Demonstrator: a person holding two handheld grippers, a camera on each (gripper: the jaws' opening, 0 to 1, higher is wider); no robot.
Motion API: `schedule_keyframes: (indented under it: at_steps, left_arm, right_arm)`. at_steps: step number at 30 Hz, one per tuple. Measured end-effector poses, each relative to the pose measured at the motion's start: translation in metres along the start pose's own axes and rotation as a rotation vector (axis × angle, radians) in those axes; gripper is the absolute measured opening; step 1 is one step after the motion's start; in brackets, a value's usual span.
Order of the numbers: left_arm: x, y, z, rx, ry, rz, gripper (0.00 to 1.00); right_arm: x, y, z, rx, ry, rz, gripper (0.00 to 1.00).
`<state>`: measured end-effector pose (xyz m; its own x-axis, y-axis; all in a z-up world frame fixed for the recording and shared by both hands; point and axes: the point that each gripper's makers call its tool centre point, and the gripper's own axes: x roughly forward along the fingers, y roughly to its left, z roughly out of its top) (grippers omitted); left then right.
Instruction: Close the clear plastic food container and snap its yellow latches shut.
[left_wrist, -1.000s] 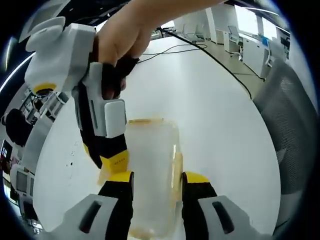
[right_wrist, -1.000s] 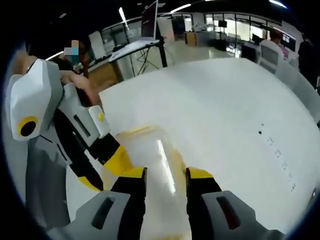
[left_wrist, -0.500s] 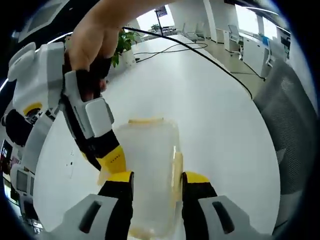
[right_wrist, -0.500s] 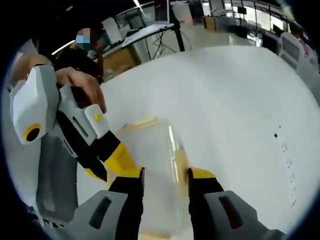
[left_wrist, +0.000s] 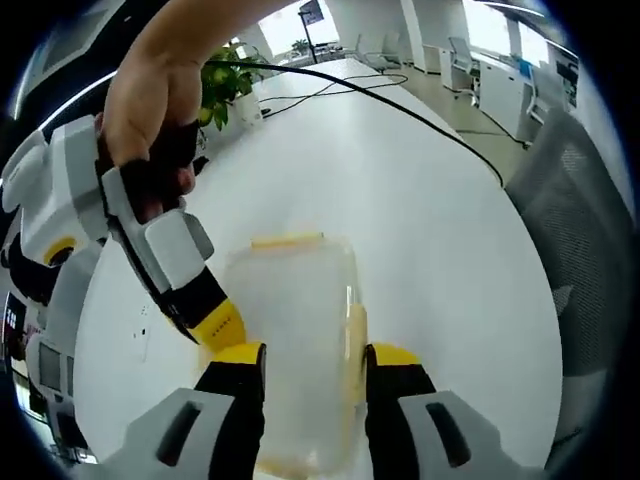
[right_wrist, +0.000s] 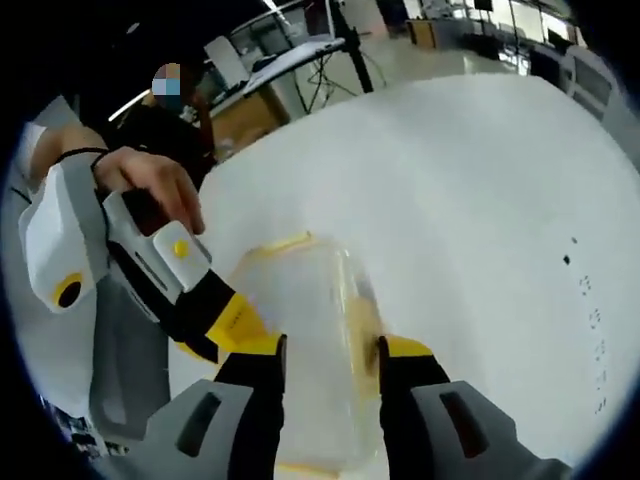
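The clear plastic container lies on the white table with its lid on and a yellow latch along its right side. My left gripper hovers at its near end, jaws apart, the container showing between them. The right gripper, held by a hand, touches the container's left edge with a yellow tip. In the right gripper view, the container sits between the parted jaws of my right gripper, while the left gripper meets the container's left edge. Whether any jaw presses on the lid is unclear.
A black cable runs across the far table, with a green plant behind it. A grey chair stands off the table's right edge. Small dark marks dot the table, and a person and desks are beyond.
In the left gripper view the right gripper and its hand have swung lower and to the left, tip staying at the container's edge. The right gripper view has pulled back slightly; the container stays put.
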<state>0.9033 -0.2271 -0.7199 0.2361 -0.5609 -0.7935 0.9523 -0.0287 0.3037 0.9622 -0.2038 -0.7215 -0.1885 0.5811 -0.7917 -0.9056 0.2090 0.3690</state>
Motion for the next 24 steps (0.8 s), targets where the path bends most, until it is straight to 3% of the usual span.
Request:
schedule_keyframes:
  at_steps: [9,24]
  left_arm:
    - [0.0002,0.0008,-0.0011,0.017,0.004,0.01,0.33]
    - [0.0005,0.0005,-0.0037,0.021,0.028,0.029,0.31]
  right_arm:
    - [0.0029,0.0006,-0.0007,0.052,0.004,0.042,0.33]
    - [0.0043,-0.0005,-0.0015,0.098,0.015,0.044,0.3]
